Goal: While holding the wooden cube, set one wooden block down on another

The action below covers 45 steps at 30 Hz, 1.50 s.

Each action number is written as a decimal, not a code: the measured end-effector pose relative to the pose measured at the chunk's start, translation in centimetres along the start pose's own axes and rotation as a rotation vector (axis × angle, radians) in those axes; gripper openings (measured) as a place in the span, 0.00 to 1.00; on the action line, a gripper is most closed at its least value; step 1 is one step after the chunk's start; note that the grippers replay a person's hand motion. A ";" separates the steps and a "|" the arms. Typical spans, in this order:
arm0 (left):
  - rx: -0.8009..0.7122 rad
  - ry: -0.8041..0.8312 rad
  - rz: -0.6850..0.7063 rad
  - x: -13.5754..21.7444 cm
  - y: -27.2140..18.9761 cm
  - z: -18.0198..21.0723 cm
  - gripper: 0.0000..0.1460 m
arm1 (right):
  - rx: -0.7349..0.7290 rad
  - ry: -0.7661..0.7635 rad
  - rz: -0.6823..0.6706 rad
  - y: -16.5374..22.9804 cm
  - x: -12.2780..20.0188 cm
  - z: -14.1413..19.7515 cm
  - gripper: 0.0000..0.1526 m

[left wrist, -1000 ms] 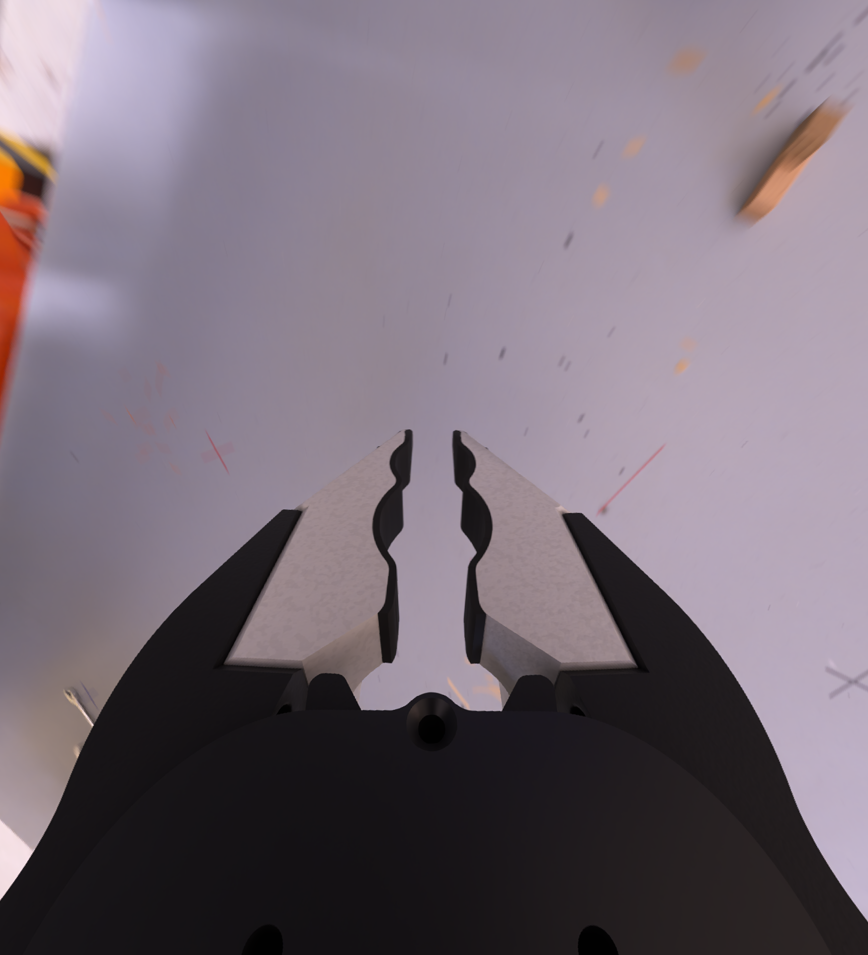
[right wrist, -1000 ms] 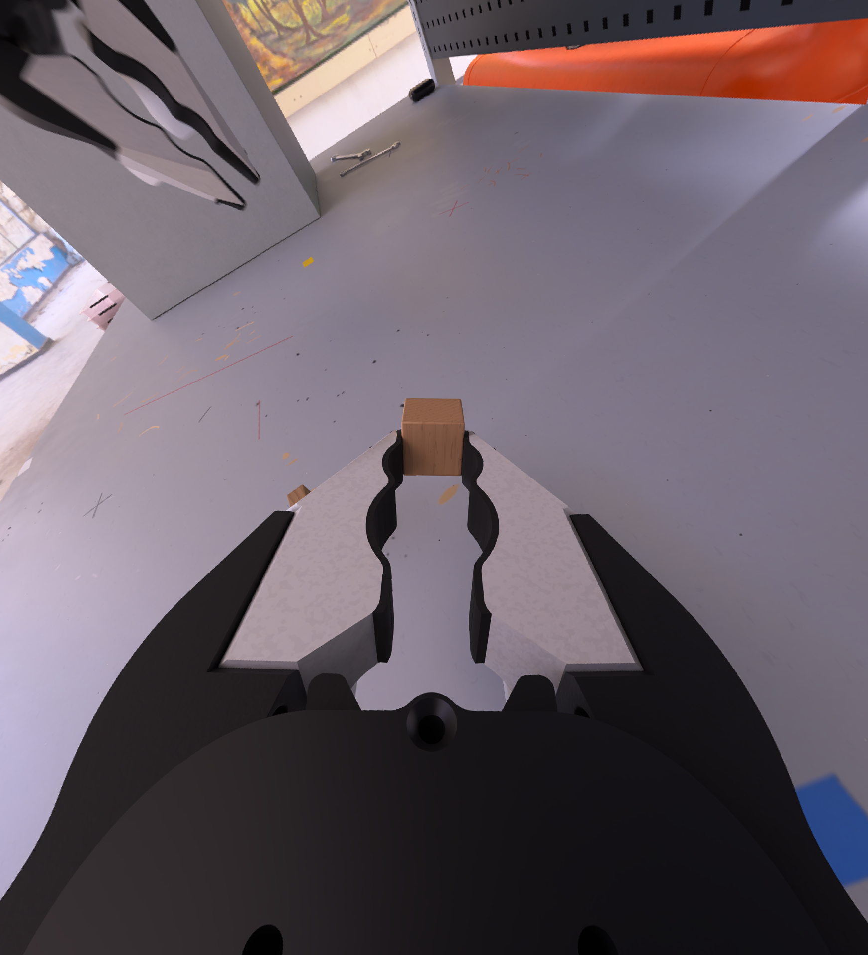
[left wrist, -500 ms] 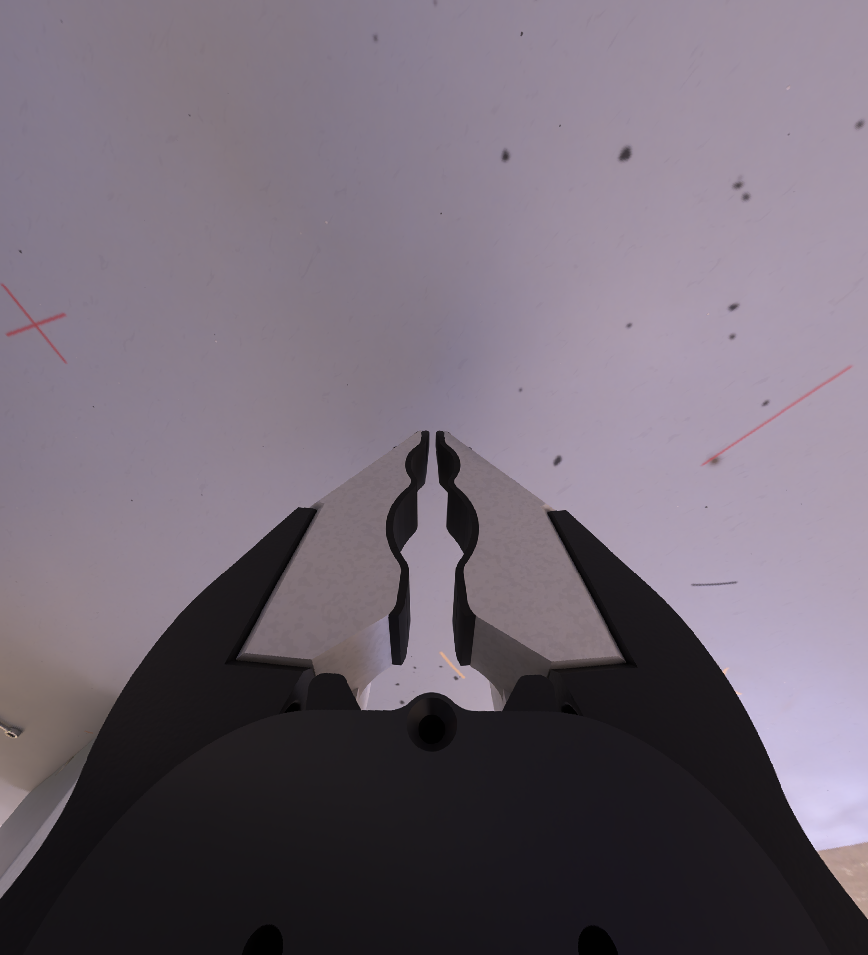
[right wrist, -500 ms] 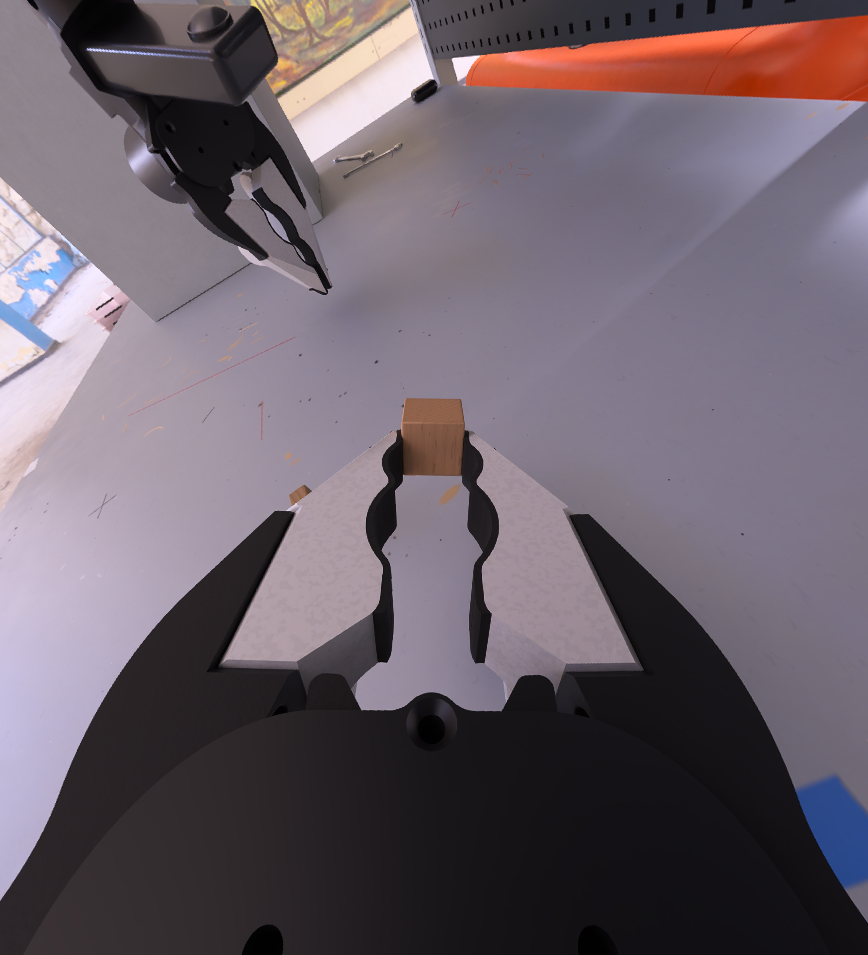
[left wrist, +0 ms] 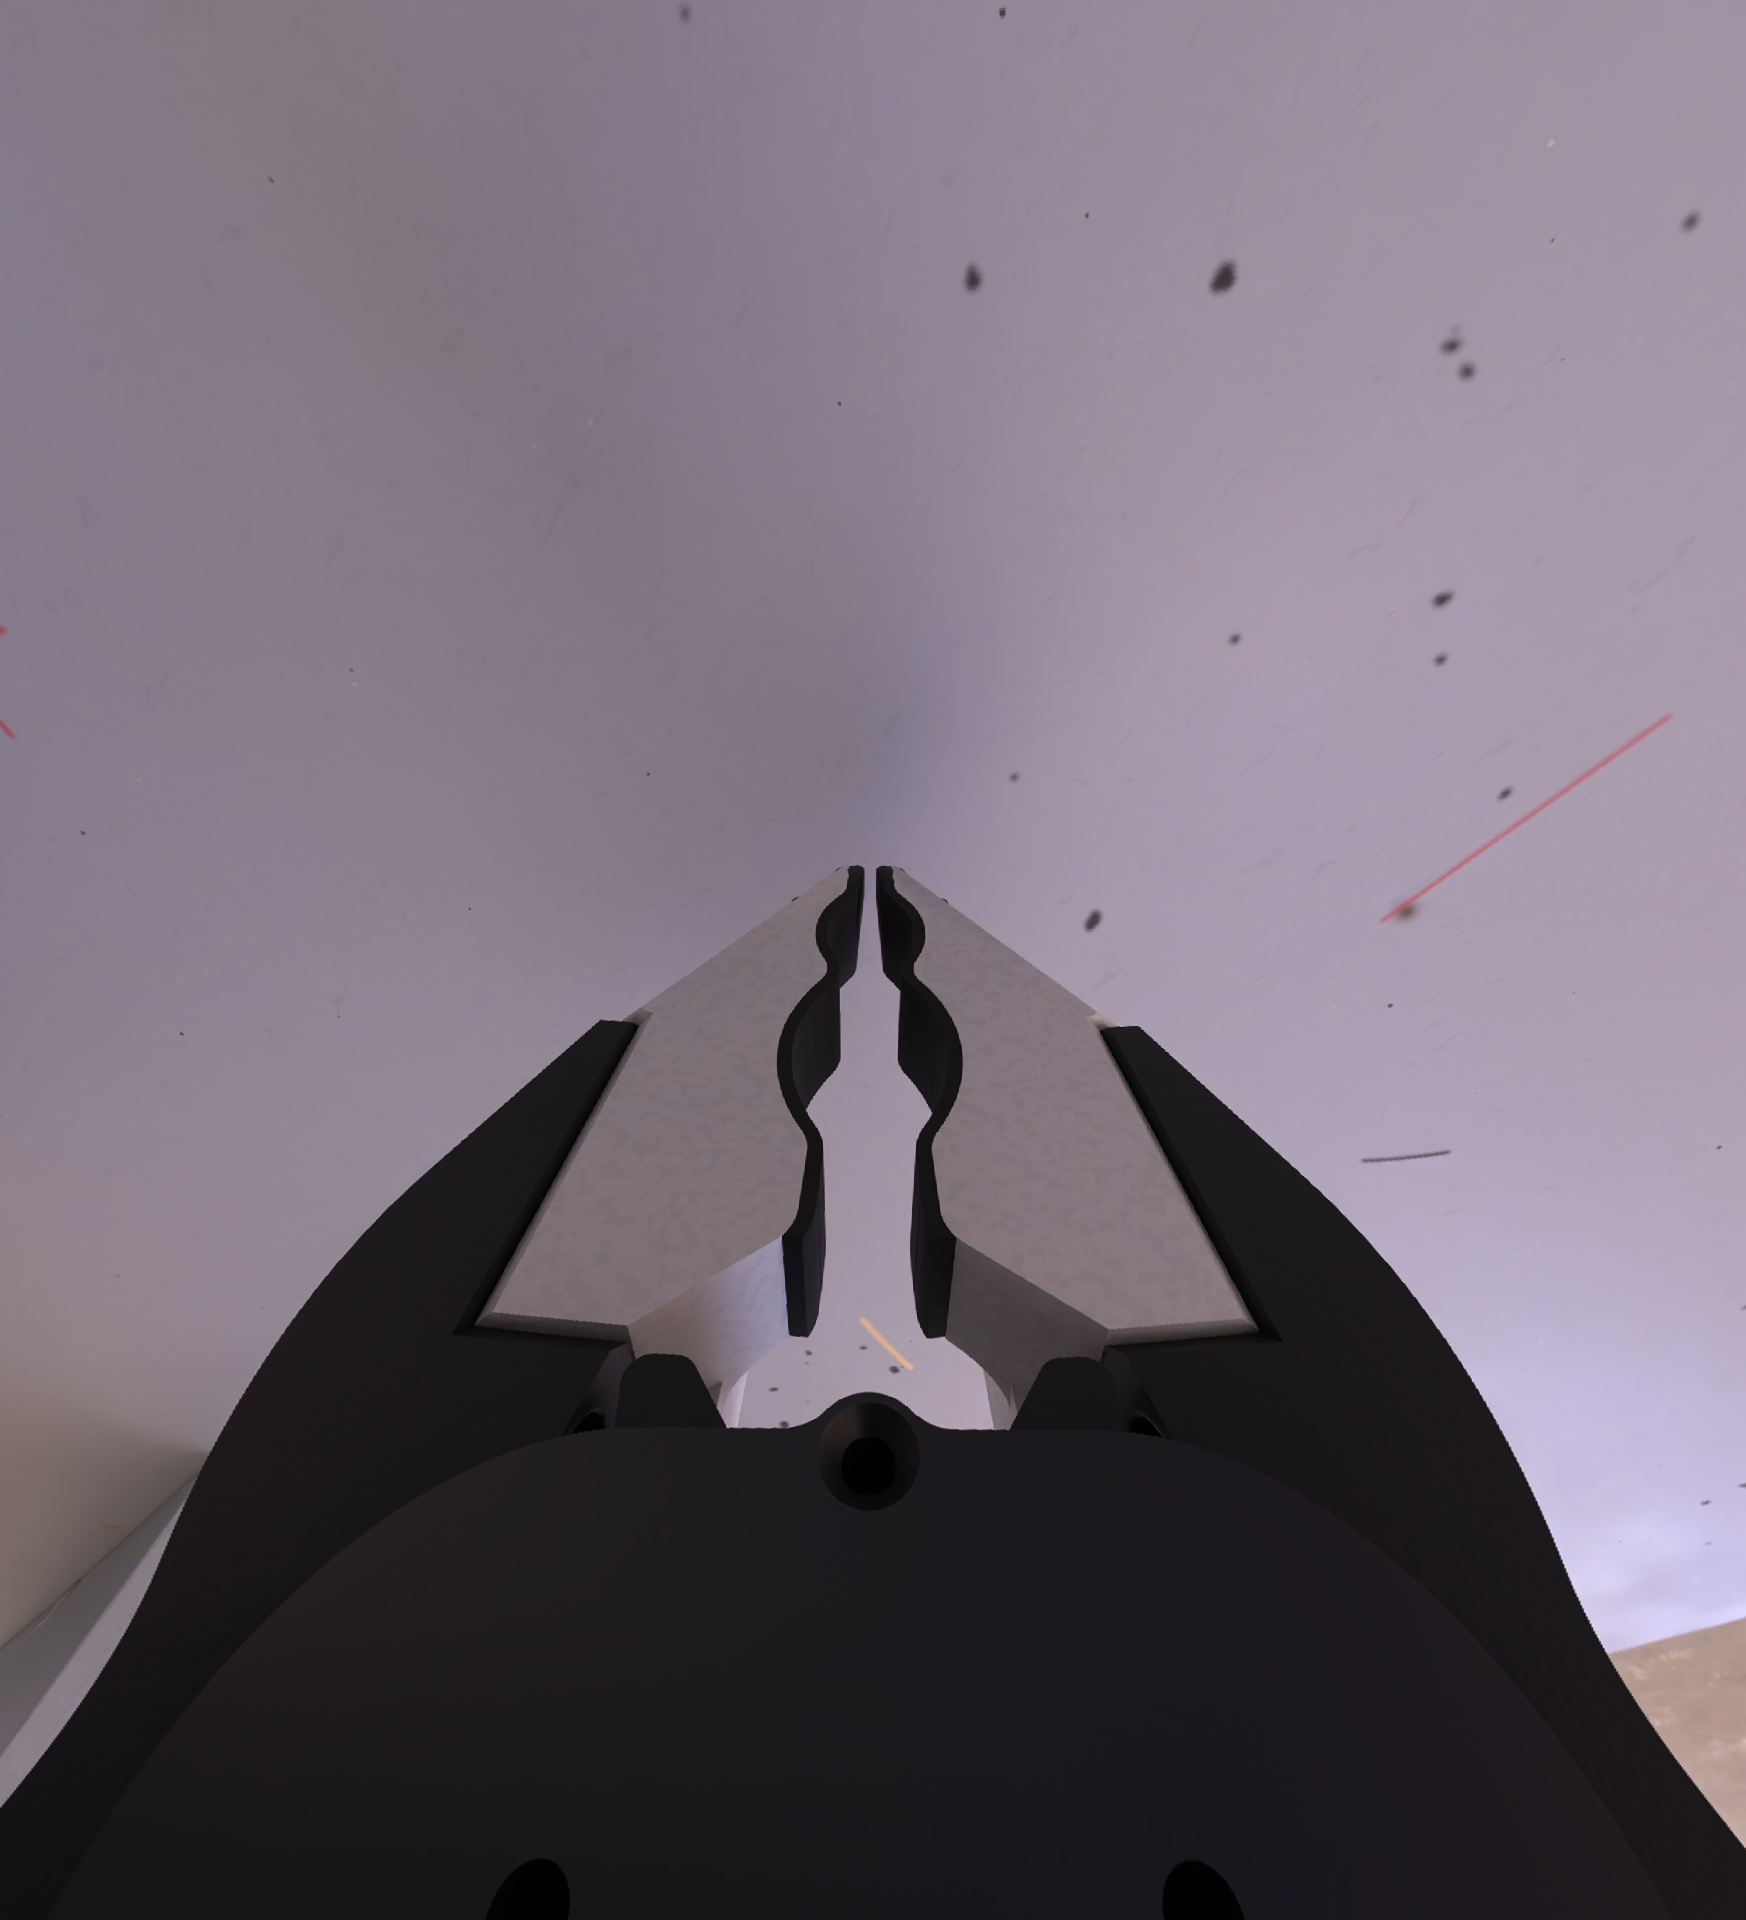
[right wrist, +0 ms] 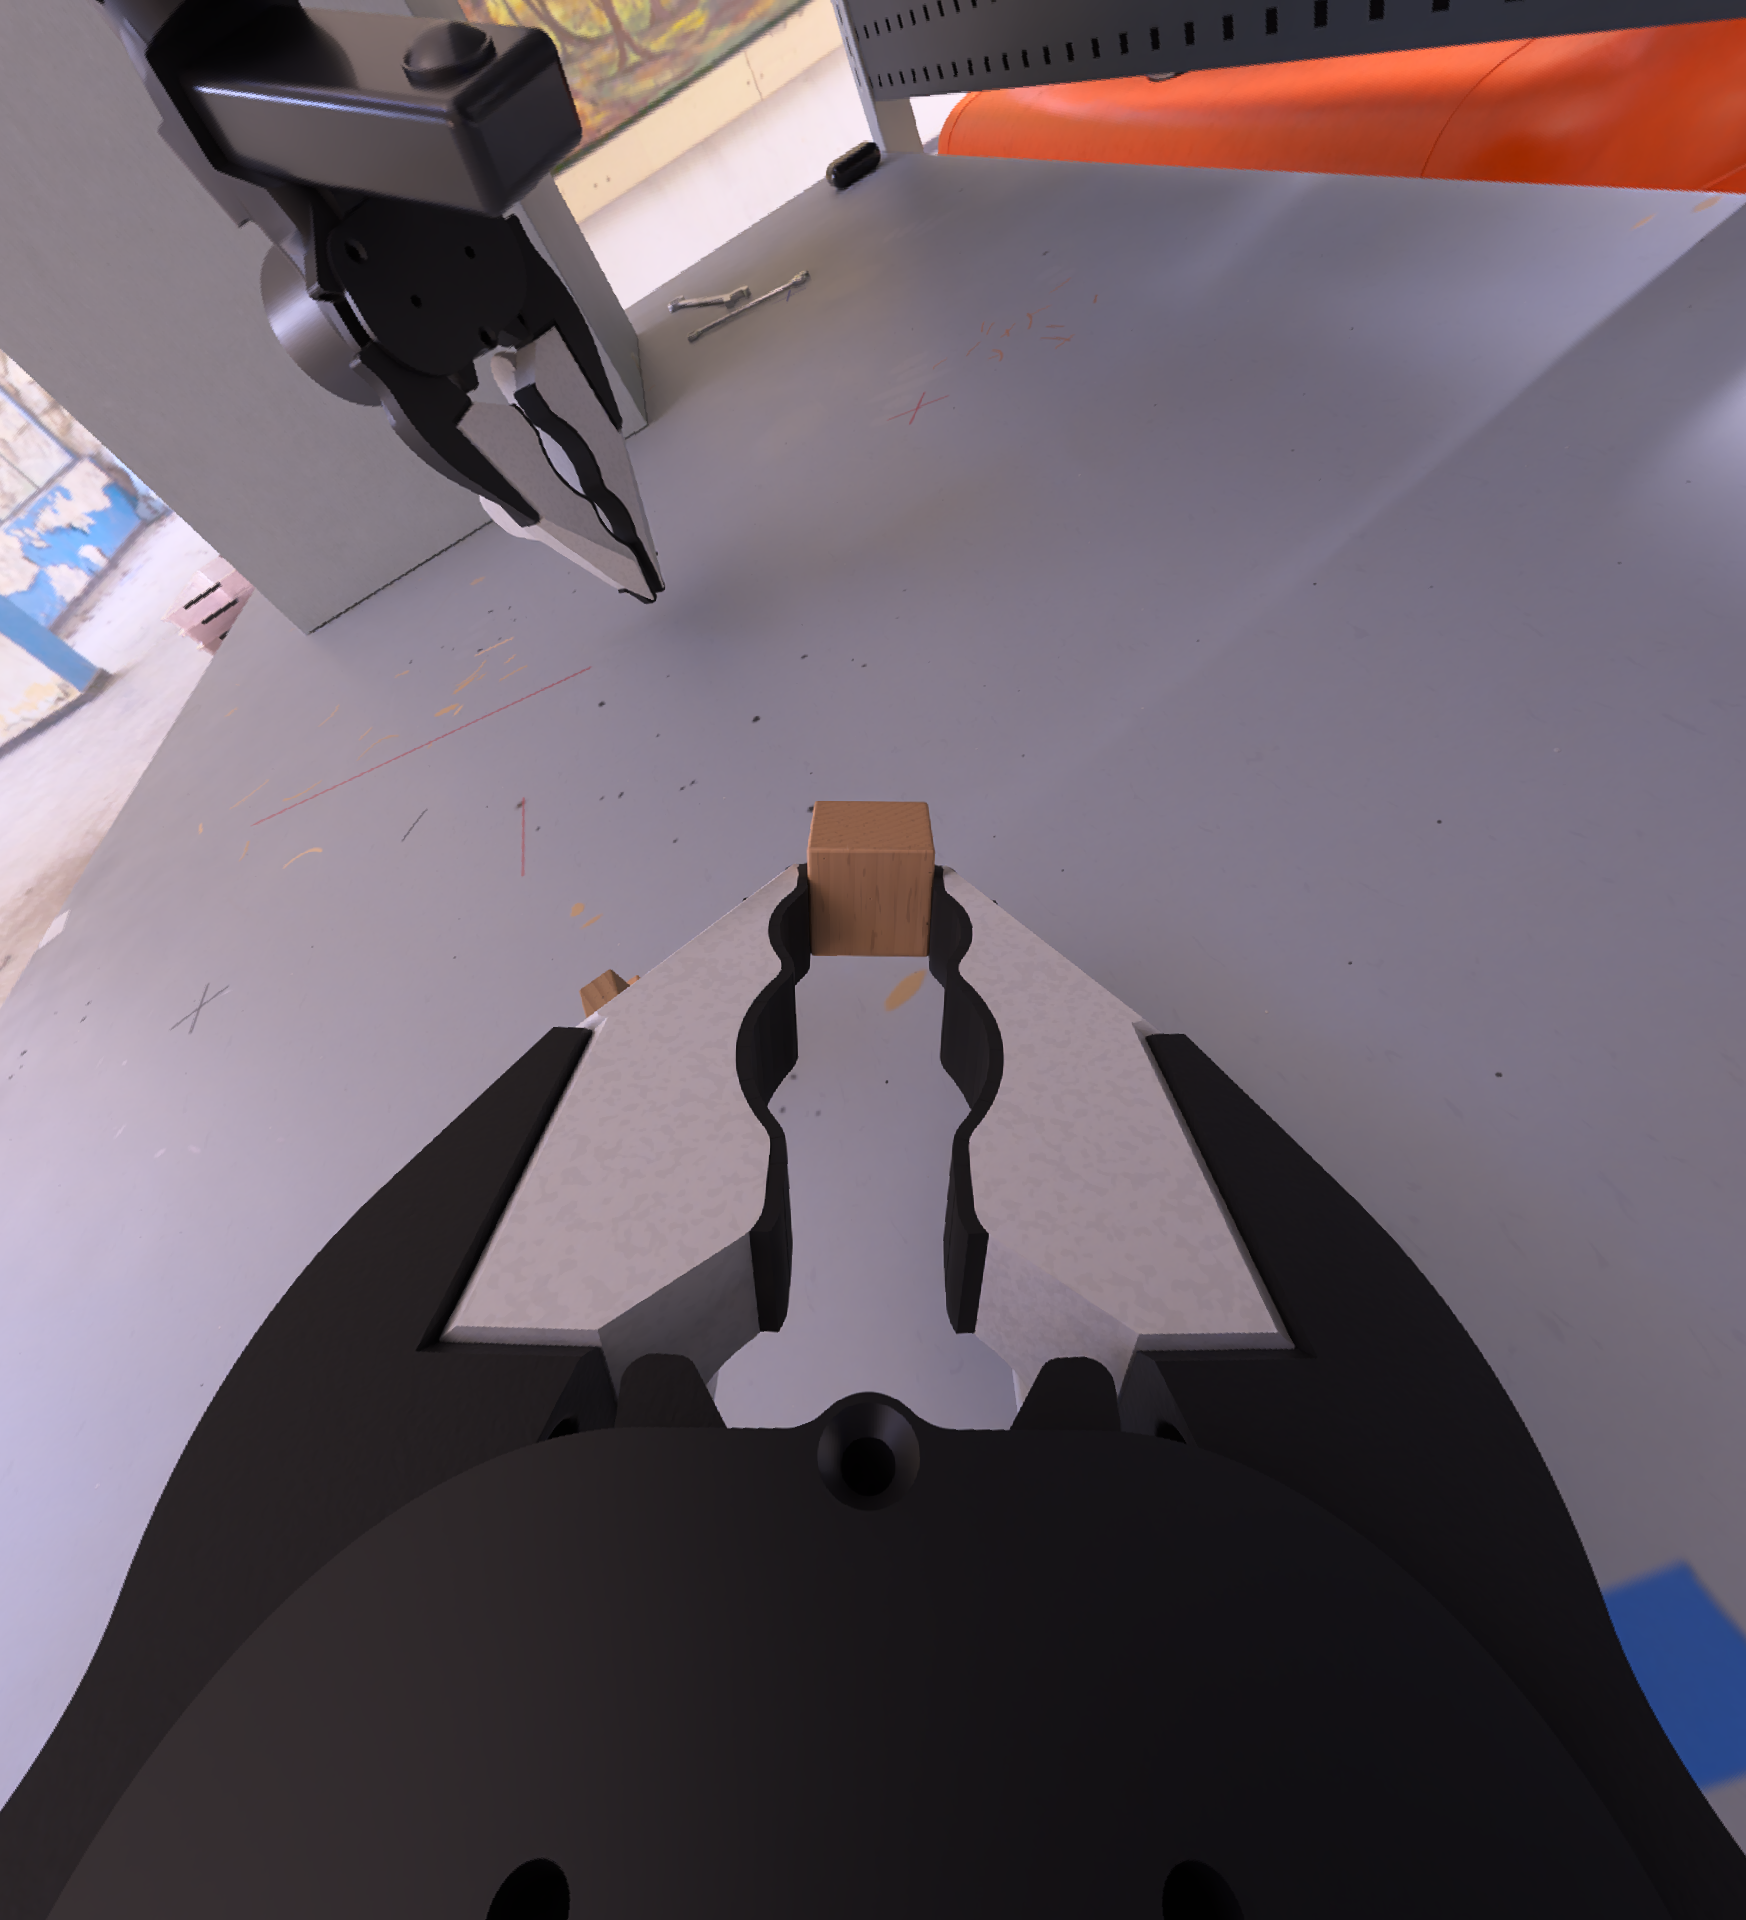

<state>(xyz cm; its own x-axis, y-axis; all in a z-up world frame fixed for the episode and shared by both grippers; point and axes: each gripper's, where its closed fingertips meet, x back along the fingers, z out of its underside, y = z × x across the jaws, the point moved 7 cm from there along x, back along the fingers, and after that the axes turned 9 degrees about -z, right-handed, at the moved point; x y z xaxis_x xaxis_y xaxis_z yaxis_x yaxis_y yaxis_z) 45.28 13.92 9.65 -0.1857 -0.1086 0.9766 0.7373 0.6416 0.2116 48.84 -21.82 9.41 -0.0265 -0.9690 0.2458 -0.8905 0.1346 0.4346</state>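
Observation:
My right gripper (right wrist: 869,883) is shut on the wooden cube (right wrist: 867,878), gripped at the fingertips and held above the grey table (right wrist: 1264,727). A second wooden block (right wrist: 604,990) peeks out on the table just left of my left finger, mostly hidden behind it. My left gripper (left wrist: 869,871) is shut and empty, pointing down close to the bare table (left wrist: 848,468); no block shows in its view. It also shows in the right wrist view (right wrist: 640,582), up and to the left of the held cube, tips near the table.
A grey box-like wall (right wrist: 121,416) stands at the far left behind the left gripper. Two wrenches (right wrist: 744,303) lie at the back. An orange body (right wrist: 1368,114) lies at the far edge. A blue patch (right wrist: 1710,1683) is at lower right. The table edge (right wrist: 69,914) runs along the left.
My left gripper has swung in and come down toward the table, and its jaws have closed from a small gap to shut. My right gripper and the cube have not moved.

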 end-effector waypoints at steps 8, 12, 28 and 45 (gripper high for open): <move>-0.015 0.012 -0.006 -0.7 -0.2 -0.3 0.05 | 0.001 0.003 -0.001 0.0 0.0 0.0 0.14; -0.034 -0.001 -0.040 -0.5 -0.4 -0.3 0.04 | 0.002 0.004 -0.002 0.0 0.0 0.0 0.14; -0.282 -0.426 -0.005 11.4 -13.7 -5.5 0.03 | 0.004 0.006 0.000 0.1 -0.1 0.1 0.14; -0.296 -0.477 -0.034 2.9 -23.7 -14.1 0.05 | 0.003 0.010 -0.012 0.2 -0.1 0.1 0.14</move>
<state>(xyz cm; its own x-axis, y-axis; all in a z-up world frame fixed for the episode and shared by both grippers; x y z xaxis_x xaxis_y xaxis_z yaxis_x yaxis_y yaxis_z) 36.40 -12.31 8.03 -0.4352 0.2739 0.8577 0.8639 0.3954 0.3121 48.61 -21.72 9.37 -0.0114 -0.9683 0.2497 -0.8921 0.1227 0.4348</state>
